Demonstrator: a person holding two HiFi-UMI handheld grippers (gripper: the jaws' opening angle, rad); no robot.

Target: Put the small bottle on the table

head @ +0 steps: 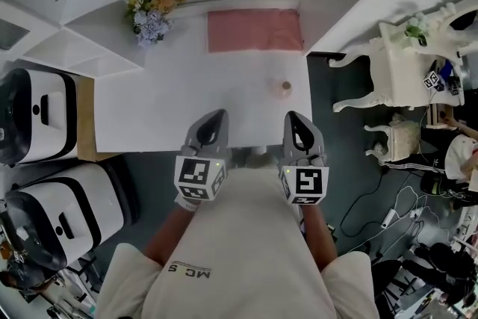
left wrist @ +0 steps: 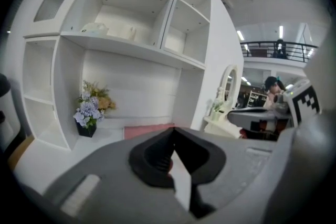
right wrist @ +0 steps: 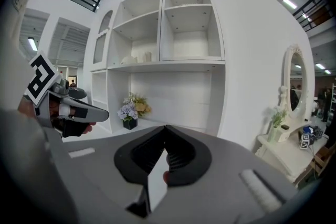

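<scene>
Left gripper [head: 212, 118]: held low before my chest, forearm drawn back to my body, tip over the near edge of the table [head: 149, 108]. Jaws pressed together, nothing in them.

Right gripper [head: 296, 119]: level with the left, near it, same pose. Jaws clenched, empty.

Small bottle [head: 284, 88]: on the table, near its right edge, just ahead of my right gripper and apart from it.

Pink cloth [head: 254, 30]: at the table's far edge, beyond the bottle.

Flowers [head: 153, 11]: far left corner.

Room: bare tabletop ahead of my left gripper; dark floor [head: 336, 183] past the right edge.
</scene>
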